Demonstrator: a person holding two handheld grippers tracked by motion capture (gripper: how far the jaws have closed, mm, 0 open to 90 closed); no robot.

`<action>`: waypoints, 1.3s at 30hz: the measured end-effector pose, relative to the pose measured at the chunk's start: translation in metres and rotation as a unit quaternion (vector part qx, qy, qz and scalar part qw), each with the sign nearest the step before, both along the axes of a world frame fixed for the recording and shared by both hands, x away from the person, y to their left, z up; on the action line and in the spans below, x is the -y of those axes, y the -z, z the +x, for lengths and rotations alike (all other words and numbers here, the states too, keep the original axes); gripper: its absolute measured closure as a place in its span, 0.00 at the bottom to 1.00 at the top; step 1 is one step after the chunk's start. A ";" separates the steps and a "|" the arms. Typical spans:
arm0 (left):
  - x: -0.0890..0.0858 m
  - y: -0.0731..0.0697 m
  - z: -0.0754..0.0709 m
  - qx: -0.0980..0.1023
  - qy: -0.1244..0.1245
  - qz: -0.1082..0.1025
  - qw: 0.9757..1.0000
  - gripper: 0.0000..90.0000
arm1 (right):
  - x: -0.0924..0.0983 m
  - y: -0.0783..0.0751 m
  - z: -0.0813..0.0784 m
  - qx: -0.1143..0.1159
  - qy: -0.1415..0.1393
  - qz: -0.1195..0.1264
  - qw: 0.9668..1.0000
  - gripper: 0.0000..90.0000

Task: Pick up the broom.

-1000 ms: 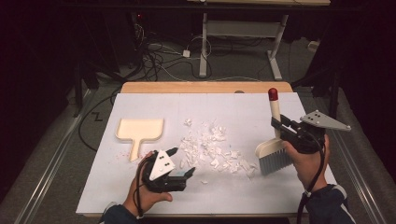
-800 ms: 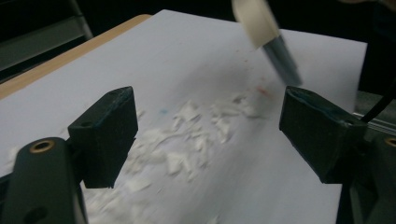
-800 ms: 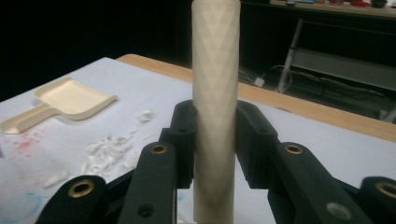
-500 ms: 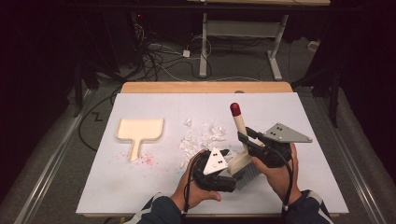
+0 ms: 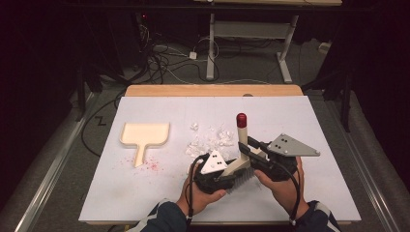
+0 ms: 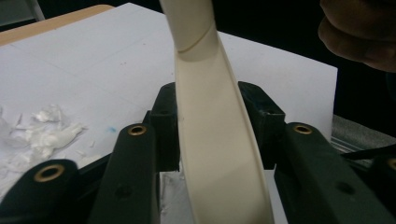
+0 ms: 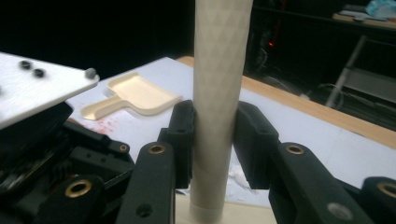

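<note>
A: Jaws, two pairs, both clamped on one brush (image 5: pixel 239 166). Left gripper (image 6: pixel 215 126): jaws have just been closing, and now pinch the flat cream neck of the brush on both sides. Right gripper (image 7: pixel 214 140): jaws tight around the round textured handle, higher up the same tool.

B: Location of brush?

A: Near edge of the surface (image 5: pixel 145 203), between the two hands, bristles down, red-tipped handle standing up and away from the person. Listing the rest, large to small: white surface; dustpan (image 5: pixel 144 137), cream, lying flat, well apart to the left; scraps (image 5: pixel 209 140), white, crumpled, spread just beyond the brush; pink specks (image 5: pixel 152 163) beside the dustpan's handle.

B: Step in hand?

A: By my reading, a handover or a two-handed regrip of the brush, ahead of sweeping the scraps toward the dustpan.

B: Handling notes?

A: Keep one pair fully closed until the other is settled; never loosen both together. The neck is thin and curved, so it may twist in the left jaws; hold it square across the pads. Keep the bristles low and level, so that they do not flick scraps off the surface. The dustpan lies loose, and would likely slide if swept into hard; a light stroke suits better.
</note>
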State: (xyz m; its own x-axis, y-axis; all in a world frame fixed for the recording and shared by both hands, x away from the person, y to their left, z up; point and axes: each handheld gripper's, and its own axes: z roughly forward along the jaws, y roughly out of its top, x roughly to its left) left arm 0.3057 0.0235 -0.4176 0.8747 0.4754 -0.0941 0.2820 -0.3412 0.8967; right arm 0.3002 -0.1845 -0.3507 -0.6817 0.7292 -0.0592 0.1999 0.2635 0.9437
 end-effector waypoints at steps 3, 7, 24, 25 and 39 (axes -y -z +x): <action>-0.018 -0.006 -0.001 0.018 0.021 0.021 0.999 0.72 | 0.006 -0.001 0.006 -0.006 -0.042 -0.018 0.999 0.58; -0.027 -0.010 -0.006 0.030 0.040 0.041 0.998 0.72 | 0.012 -0.001 0.011 -0.016 -0.100 -0.029 0.994 0.49; -0.052 -0.019 -0.010 0.024 0.156 0.061 0.986 0.72 | -0.009 0.045 0.017 -0.099 -0.297 -0.163 0.936 0.53; -0.051 -0.018 -0.011 0.024 0.161 0.063 0.985 0.72 | -0.009 0.045 0.017 -0.099 -0.297 -0.163 0.936 0.53; -0.067 -0.020 -0.012 0.074 0.062 0.092 0.991 0.28 | -0.012 0.044 0.016 -0.087 -0.295 -0.169 0.936 0.76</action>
State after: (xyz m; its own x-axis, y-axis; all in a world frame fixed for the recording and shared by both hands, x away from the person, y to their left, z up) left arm 0.2938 0.0908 -0.3972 0.9252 0.3609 0.1173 0.0984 -0.5268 0.8443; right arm 0.3161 -0.1721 -0.3948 -0.9808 0.1824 -0.0695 0.0685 0.6548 0.7527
